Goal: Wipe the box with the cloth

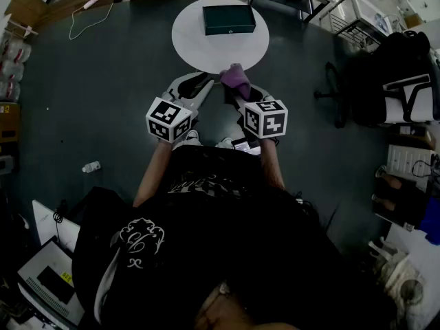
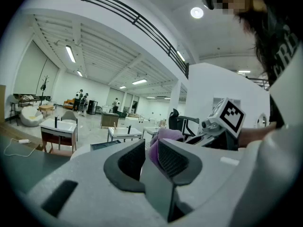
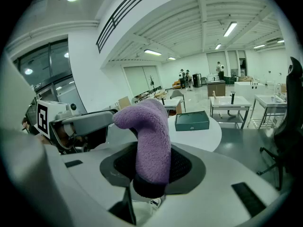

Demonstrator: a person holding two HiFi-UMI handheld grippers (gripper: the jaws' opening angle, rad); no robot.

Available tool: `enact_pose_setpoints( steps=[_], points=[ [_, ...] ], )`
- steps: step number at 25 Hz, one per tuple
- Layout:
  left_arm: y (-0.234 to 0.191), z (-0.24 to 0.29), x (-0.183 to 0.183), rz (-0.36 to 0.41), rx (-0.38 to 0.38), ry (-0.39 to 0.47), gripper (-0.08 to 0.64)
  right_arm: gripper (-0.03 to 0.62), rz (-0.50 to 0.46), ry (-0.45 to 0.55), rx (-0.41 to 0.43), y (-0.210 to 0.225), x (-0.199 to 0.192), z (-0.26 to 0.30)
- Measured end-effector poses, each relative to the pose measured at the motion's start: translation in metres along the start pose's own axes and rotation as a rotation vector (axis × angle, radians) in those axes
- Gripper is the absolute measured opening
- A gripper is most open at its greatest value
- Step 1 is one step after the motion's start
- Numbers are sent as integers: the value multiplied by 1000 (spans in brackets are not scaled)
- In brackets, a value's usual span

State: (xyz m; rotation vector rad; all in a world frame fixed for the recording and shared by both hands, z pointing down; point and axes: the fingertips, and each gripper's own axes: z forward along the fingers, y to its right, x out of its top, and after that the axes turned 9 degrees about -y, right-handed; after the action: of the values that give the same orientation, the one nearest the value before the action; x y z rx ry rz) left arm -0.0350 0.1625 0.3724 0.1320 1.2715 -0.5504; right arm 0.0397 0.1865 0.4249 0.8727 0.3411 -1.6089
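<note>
While right tool (image 3: pixel 152 167) pinches cloth (image 3: pixel 147 124), left tool (image 2: pixel 150 156) slightly parted, box (image 1: pixel 228 19) top seen overhead

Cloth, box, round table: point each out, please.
cloth (image 3: pixel 150 141): right gripper view, middle of the purple fold
box (image 1: pixel 228 19): head view, centre of its dark lid
round table (image 1: pixel 187 36): head view, bare white top left of the box

I've got a round white table (image 1: pixel 194 38) standing on the dark grey floor (image 1: pixel 117 88). One thing lies on it: a dark green box (image 1: pixel 229 19), flat, toward its far side. A white cable (image 1: pixel 84 18) trails over the floor, well left of the table.
</note>
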Motion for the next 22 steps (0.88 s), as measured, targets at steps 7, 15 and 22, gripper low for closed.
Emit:
enact_pose_setpoints(
  steps=[7,15,22],
  points=[
    [-4,-2,-6,-2,-6,-13,95,138,0,-19,-12,-1,-3,5],
    [-11,-11,-7,23,-21,-27,95,138,46,-6,-14,-12,-3,12],
    [-33,-21,-7,38,-34,-27,95,138,70,-46,-60,-18,-1,29]
  ],
)
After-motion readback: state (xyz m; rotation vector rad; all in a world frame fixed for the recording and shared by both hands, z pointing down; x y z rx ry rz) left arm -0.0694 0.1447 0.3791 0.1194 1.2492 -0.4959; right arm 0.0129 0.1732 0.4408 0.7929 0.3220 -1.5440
